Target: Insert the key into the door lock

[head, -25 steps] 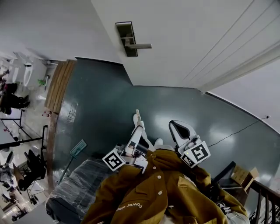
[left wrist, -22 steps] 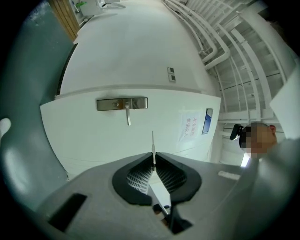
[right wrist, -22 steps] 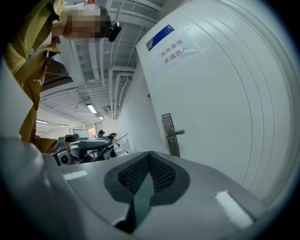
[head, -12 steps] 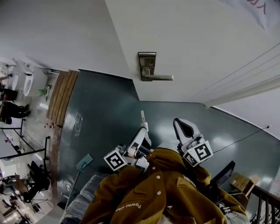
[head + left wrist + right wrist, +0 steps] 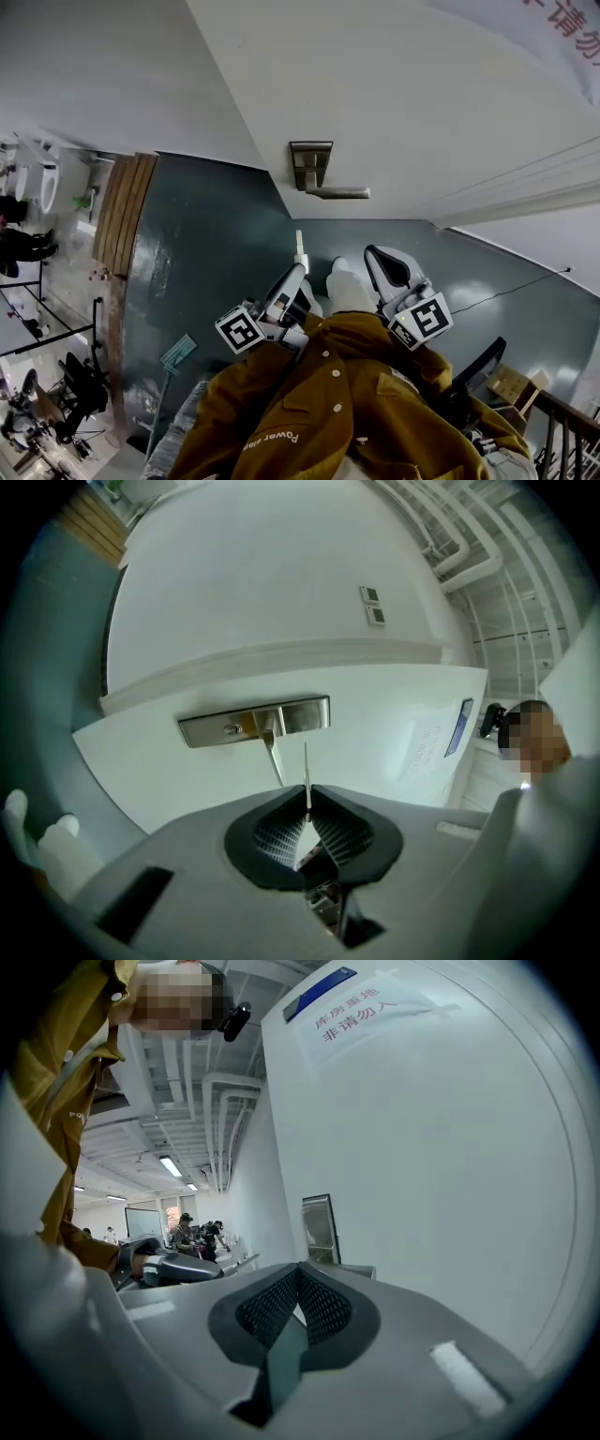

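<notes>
the left gripper pinches the thin key at lower centre, short of the lock plate in mid frame, where so slim a hold could let it twist and skid off the plate, while the right gripper sits pressed together, empty.

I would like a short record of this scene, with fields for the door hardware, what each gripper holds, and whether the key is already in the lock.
Door hardware: metal lock plate with a lever handle, on a white door
Left gripper: fingers shut on the key, thin blade pointing toward the lock plate
Right gripper: fingers together, nothing between them
Key and lock: apart, key not yet inserted
</notes>
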`<state>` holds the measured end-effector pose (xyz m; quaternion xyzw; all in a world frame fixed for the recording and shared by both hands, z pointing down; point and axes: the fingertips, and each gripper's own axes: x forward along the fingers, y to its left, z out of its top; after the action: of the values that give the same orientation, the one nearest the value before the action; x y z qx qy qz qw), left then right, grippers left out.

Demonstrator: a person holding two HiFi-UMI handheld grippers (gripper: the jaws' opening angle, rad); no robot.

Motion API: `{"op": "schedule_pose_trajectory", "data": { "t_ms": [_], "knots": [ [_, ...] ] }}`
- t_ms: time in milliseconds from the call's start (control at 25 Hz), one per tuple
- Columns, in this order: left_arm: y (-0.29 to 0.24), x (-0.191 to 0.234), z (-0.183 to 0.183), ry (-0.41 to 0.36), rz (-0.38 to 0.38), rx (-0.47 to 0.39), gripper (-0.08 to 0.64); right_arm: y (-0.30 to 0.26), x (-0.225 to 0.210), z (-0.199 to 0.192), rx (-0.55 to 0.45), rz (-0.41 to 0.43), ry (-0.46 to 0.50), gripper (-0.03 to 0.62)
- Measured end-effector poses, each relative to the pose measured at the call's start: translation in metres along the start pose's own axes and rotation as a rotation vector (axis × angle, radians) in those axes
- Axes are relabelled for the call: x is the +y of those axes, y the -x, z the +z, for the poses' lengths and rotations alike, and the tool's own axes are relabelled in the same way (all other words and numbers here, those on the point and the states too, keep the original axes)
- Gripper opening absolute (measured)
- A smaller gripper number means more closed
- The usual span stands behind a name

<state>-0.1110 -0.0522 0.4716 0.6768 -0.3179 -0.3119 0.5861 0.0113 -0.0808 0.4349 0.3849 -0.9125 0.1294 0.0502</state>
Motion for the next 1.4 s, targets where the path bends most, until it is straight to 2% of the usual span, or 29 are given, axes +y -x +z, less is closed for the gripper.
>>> {"op": "schedule_pose_trajectory", "data": {
  "t_ms": [280,520,720,920,1400],
  "knots": [
    [-0.032,0.017,0.009,0.005,0.040,-0.052,0.023,-0.014,-0.025,0.013,-0.002,0.097,0.019,0.008],
    [-0.038,0.046,0.020,0.024,0.106,-0.088,0.023,-0.018,-0.043,0.015,-0.002,0.168,0.003,0.008],
    [-0.060,0.063,0.024,0.032,0.086,0.020,0.023,-0.028,-0.043,0.012,0.008,0.205,-0.017,0.008],
    [-0.083,0.083,0.033,0.067,0.093,0.106,0.023,-0.039,-0.042,0.018,-0.010,0.197,-0.021,0.007],
    [-0.117,0.101,0.054,0.130,0.080,0.170,0.023,-0.048,-0.060,0.031,-0.036,0.113,-0.028,0.008]
  ]
}}
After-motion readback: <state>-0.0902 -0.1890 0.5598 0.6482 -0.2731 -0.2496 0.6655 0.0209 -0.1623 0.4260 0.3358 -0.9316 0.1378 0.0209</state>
